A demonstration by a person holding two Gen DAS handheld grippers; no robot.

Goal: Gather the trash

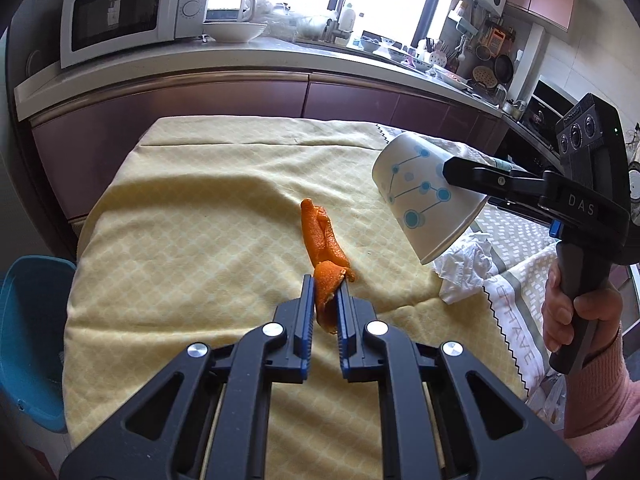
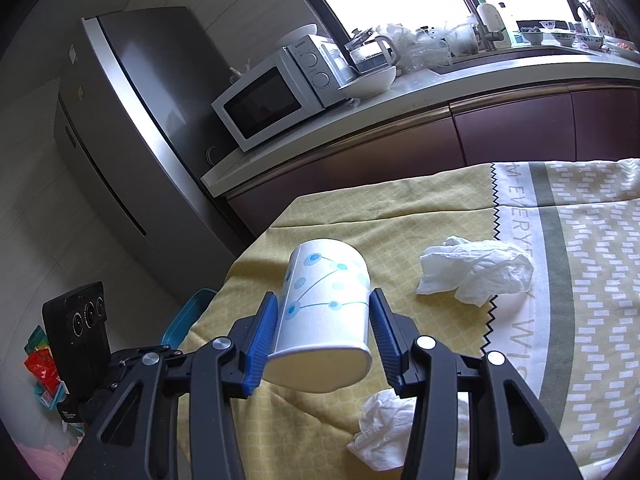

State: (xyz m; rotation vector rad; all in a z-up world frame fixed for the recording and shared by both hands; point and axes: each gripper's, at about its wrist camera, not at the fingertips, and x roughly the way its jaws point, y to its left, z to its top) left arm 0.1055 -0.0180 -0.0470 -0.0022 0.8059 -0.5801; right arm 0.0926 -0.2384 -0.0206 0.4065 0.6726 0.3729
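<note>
My left gripper (image 1: 325, 286) is shut on the near end of a long orange peel (image 1: 322, 240), whose far end lies on the yellow cloth (image 1: 180, 220). My right gripper (image 2: 325, 304) is shut on a white paper cup with blue dots (image 2: 326, 304), held tilted above the table; it also shows in the left wrist view (image 1: 424, 196). A crumpled white tissue (image 2: 476, 272) lies on the cloth to the right of the cup. A second crumpled tissue (image 2: 386, 420) lies under the right gripper. One tissue (image 1: 466, 268) shows below the cup.
A blue bin (image 1: 32, 336) stands at the table's left edge, also in the right wrist view (image 2: 188, 316). A patterned white and green cloth (image 2: 580, 260) covers the table's right side. Behind are a counter (image 1: 280, 52), a microwave (image 1: 128, 8) and a fridge (image 2: 132, 120).
</note>
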